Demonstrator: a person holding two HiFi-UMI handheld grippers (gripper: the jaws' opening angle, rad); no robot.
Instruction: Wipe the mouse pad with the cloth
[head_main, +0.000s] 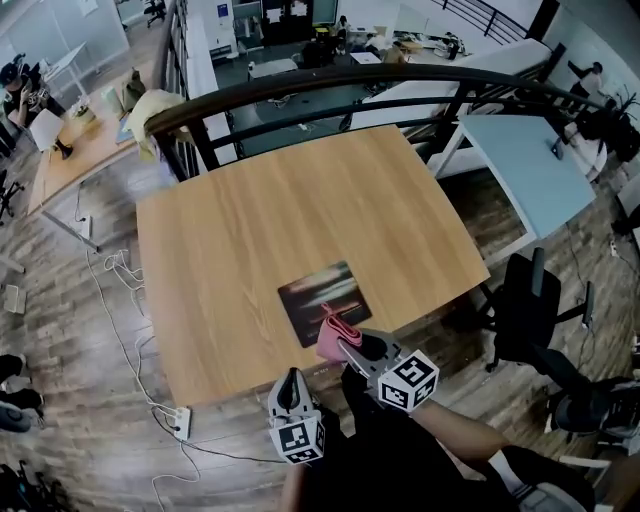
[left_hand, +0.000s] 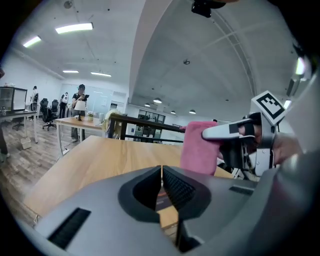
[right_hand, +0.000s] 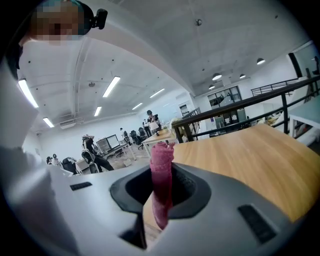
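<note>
**Pink cloth held at near corner of mouse pad**

A pink cloth (right_hand: 161, 175) is clamped between the jaws of the right gripper (right_hand: 161, 192). In the right gripper view it is seen as a folded strip with its long axis upright. One end points up past the jaws and the other hangs below them.

In the head view the cloth is seen over the near right corner of the mouse pad (head_main: 320, 295), at the near edge of the wooden table (head_main: 300, 200). Whether cloth and pad are touching cannot be told.

The mouse pad, dark with a printed picture, is laid flat near the table's near edge. Its long axis runs left to right and is turned slightly, so that its right end points a little farther away than its left.

The left gripper (head_main: 293, 379) is held just to the near left of the right one, past the table's near edge, and is pointed towards the pad. Its jaws are pressed together with nothing caught between them.

A dark railing (head_main: 350, 80) is seen beyond the far edge of the table.
</note>
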